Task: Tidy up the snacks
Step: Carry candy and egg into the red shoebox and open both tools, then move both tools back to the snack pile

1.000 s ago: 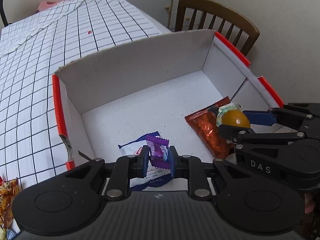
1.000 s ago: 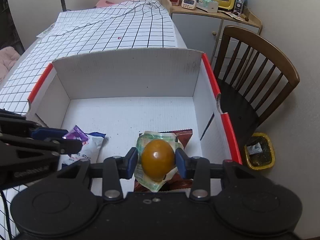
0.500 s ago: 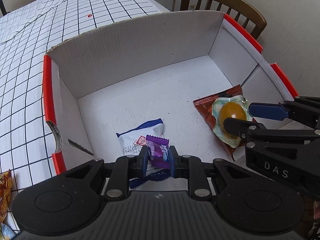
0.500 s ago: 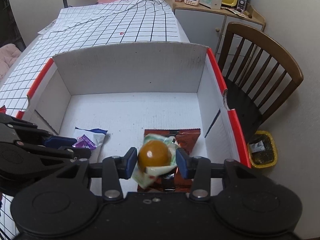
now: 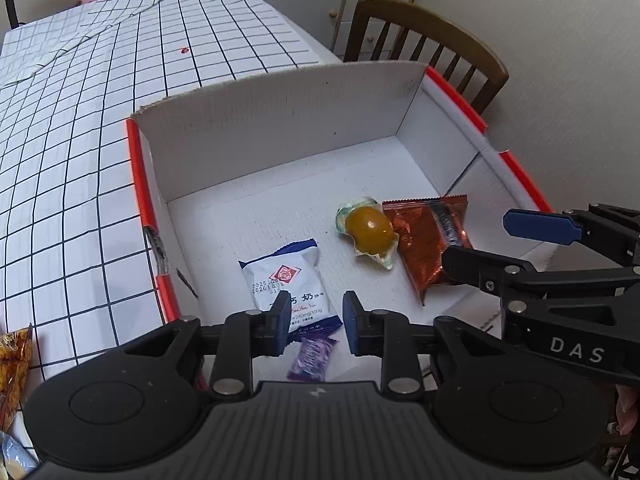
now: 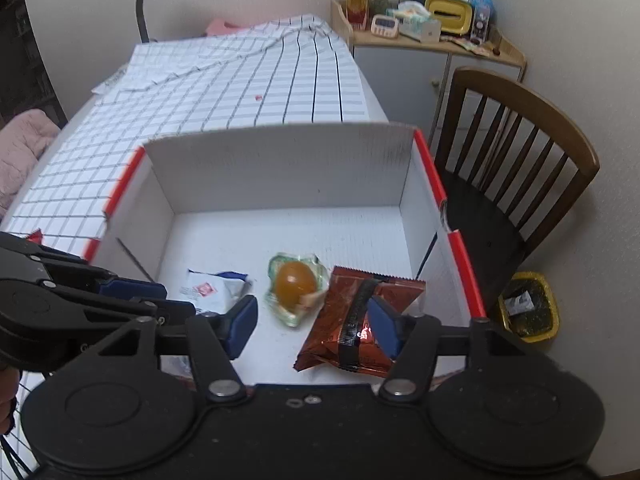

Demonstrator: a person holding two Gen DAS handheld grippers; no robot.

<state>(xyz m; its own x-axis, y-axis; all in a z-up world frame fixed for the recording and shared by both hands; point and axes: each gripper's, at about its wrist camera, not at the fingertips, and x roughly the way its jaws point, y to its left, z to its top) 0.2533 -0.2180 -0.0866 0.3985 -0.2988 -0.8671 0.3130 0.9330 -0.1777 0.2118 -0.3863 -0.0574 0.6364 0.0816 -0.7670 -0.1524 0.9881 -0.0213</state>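
Observation:
A white cardboard box (image 5: 280,132) with red rims holds the snacks. In it lie a white and blue packet (image 5: 286,280), a small purple candy (image 5: 310,358), an orange jelly in clear wrap (image 5: 370,230) and a red-brown foil packet (image 5: 428,236). My left gripper (image 5: 314,322) is open and empty above the purple candy. My right gripper (image 6: 314,322) is open and empty over the box's near edge, between the jelly (image 6: 294,282) and the foil packet (image 6: 360,320). The box (image 6: 280,168) and the white packet (image 6: 216,286) also show in the right wrist view.
The box stands on a table with a checked cloth (image 5: 80,92). A wooden chair (image 6: 516,152) stands to the right, with a yellow bin (image 6: 528,306) on the floor beside it. More snack packets (image 5: 14,354) lie at the left edge. A cluttered cabinet (image 6: 424,36) stands behind.
Both grippers opened and pulled back. The purple candy dropped from the left gripper onto the box floor, and the jelly dropped from the right gripper beside the foil packet.

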